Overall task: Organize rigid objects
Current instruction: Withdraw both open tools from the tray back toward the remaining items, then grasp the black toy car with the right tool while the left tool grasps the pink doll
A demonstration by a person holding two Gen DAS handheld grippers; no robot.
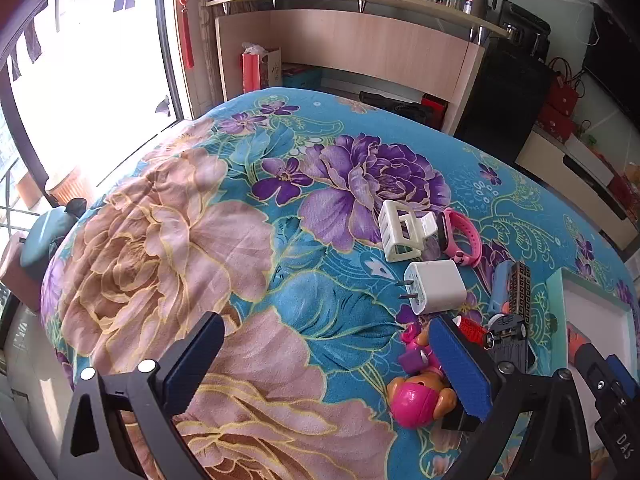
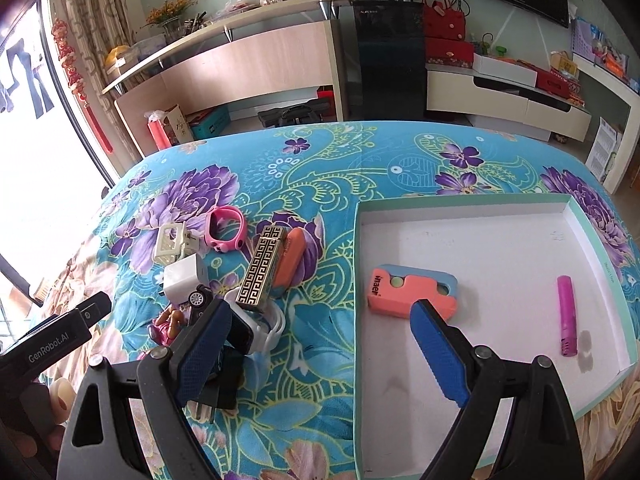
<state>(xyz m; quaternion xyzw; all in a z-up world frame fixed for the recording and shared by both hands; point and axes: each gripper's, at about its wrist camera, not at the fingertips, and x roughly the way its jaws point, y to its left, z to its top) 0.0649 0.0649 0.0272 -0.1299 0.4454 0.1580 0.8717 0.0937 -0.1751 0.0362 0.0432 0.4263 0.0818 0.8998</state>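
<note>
Two hand-held grippers hover over a floral bedspread (image 2: 304,168), both with jaws spread wide and nothing held. The right gripper (image 2: 320,344) straddles the left wall of a shallow white tray (image 2: 592,252) at the bedspread's right edge; inside the tray lie a coral-and-blue block (image 2: 412,286) near its left wall and a pink lighter (image 2: 567,316) toward its right wall. The left gripper (image 1: 324,364) hangs beside a loose pile left of the tray: white charger (image 1: 434,286), cream hair claw (image 1: 402,230), pink watch band (image 1: 460,236), patterned gold case (image 2: 260,268), toy car (image 2: 199,298) and pink toy pup (image 1: 416,392)
</note>
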